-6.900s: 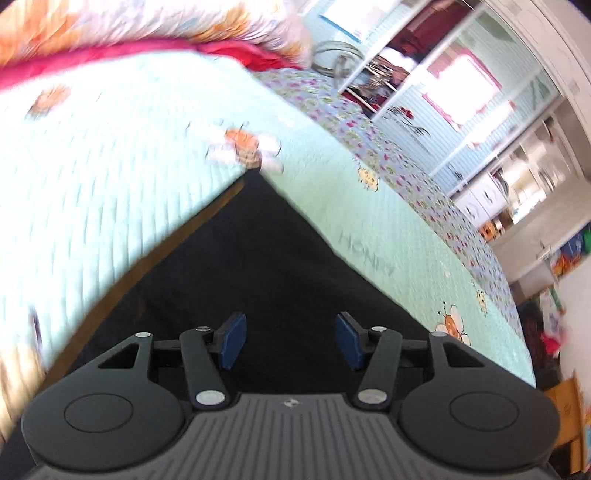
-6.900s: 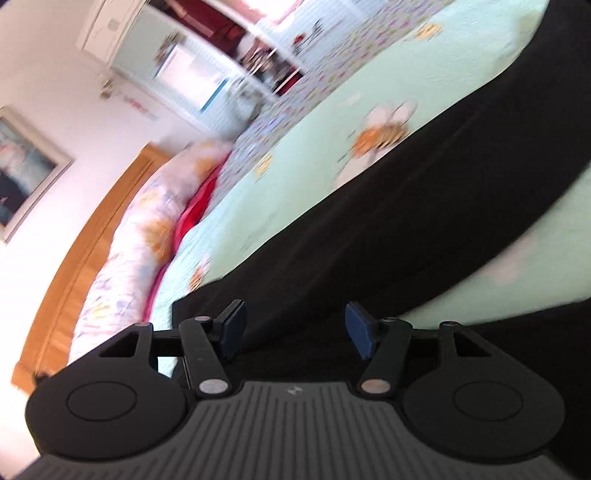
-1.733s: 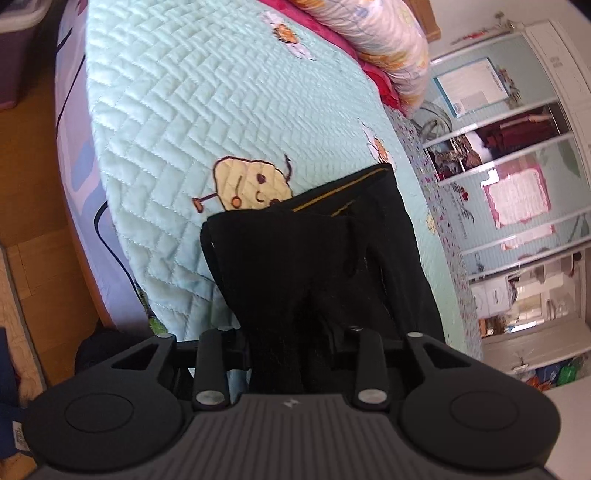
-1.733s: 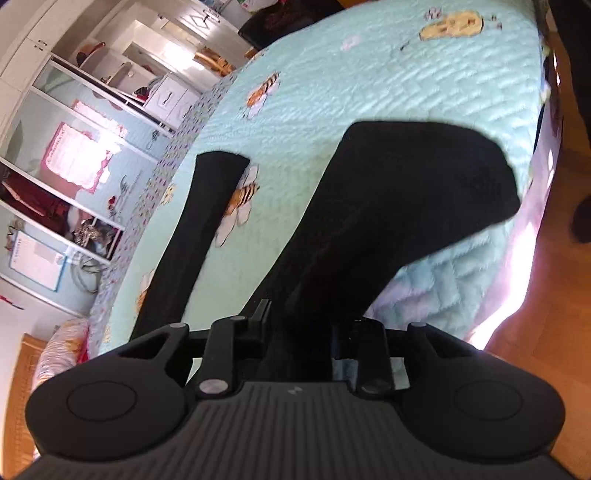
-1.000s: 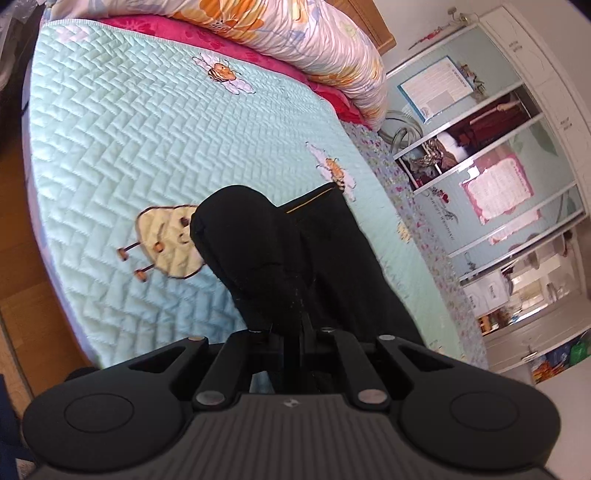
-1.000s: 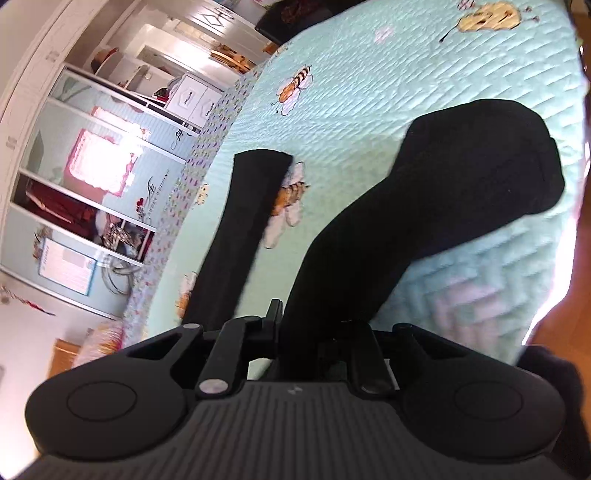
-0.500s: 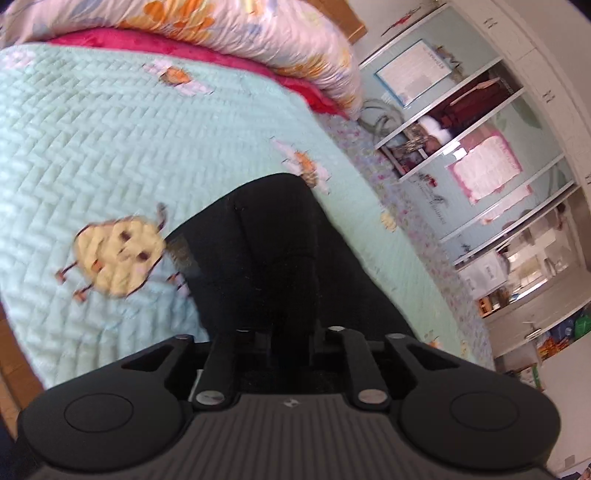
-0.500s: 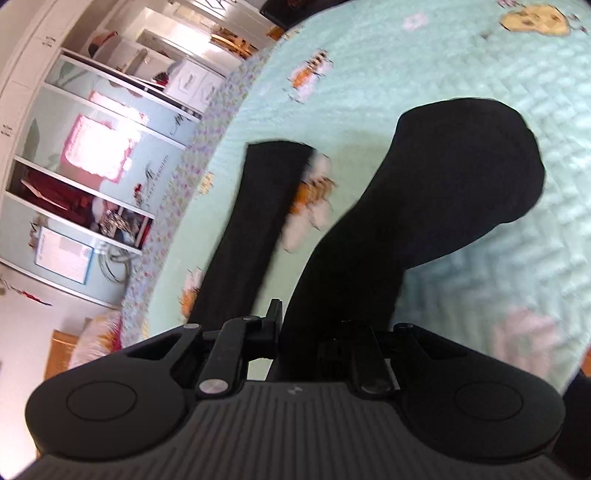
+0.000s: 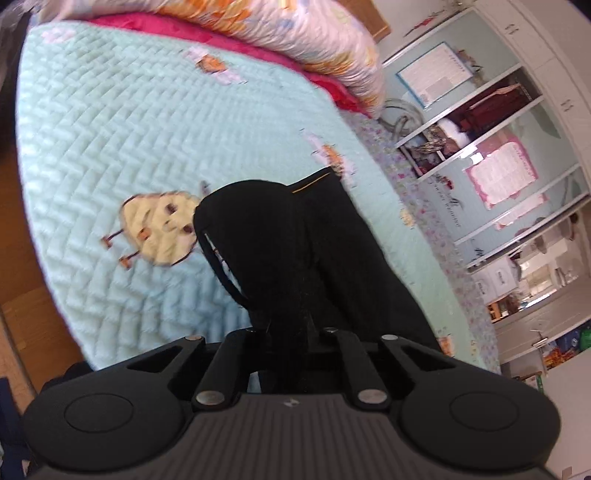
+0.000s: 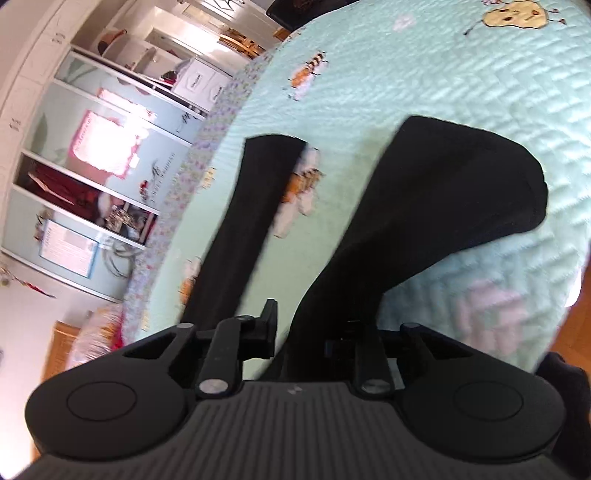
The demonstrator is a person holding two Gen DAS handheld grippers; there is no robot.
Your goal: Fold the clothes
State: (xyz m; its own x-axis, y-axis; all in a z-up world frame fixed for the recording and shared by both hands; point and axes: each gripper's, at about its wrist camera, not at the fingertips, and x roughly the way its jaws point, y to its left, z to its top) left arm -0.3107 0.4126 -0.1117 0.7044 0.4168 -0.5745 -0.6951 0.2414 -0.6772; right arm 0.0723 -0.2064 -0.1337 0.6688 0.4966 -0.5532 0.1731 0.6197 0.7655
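Trousers [image 9: 295, 251] folded over | lengthwise up quilt [image 9: 110, 129] | both tongs clamp cloth, right [image 10: 310, 332] easing

A mint quilted bedspread [image 9: 110, 122] lies below a floral pillow [image 9: 295, 33].

Right gripper [image 10: 308, 332] — jaws opening — has black trousers [image 10: 436, 206] between them (one leg [image 10: 255, 206] apart) on the quilt [image 10: 443, 74].
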